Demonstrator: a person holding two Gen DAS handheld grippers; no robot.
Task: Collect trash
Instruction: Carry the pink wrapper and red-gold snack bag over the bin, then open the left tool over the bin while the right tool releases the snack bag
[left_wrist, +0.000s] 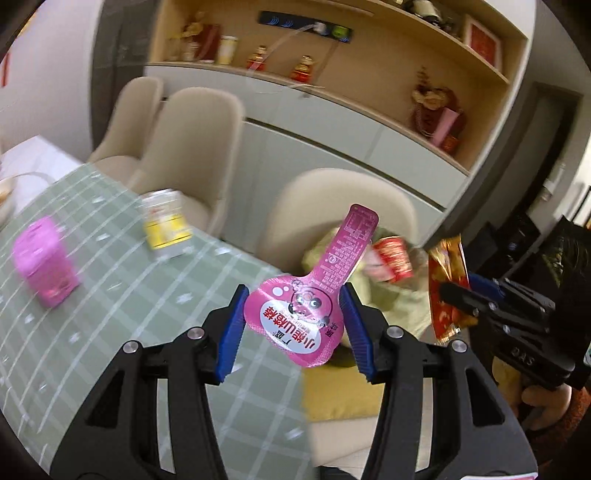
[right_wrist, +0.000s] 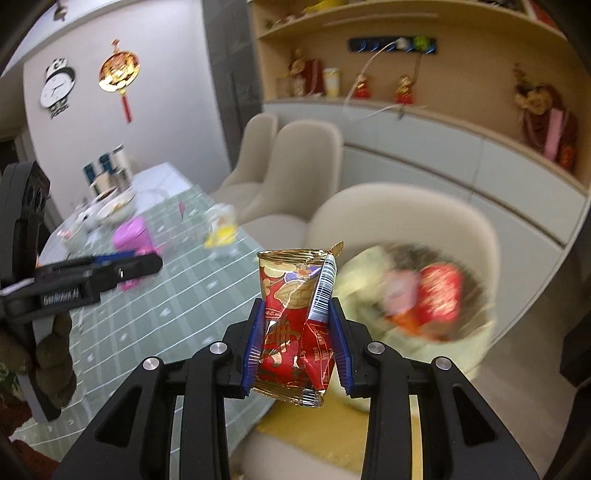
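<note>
**Dining room, carry stage**

Left tongs (left_wrist: 293, 325) clamp pink wrapper (left_wrist: 295, 314); right tongs (right_wrist: 297, 343) clamp red-gold snack packet (right_wrist: 291, 325). Beyond the desk (left_wrist: 110, 295) edge: trash bag (right_wrist: 417, 295) on chair (likely the drop target). Next: carry over, release.

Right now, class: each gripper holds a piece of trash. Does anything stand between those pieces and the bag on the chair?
Nothing visible does. The left gripper holds the pink wrapper, the right gripper the red snack packet. The bag, blurred, sits open on the chair just beyond both, past the table edge.
</note>
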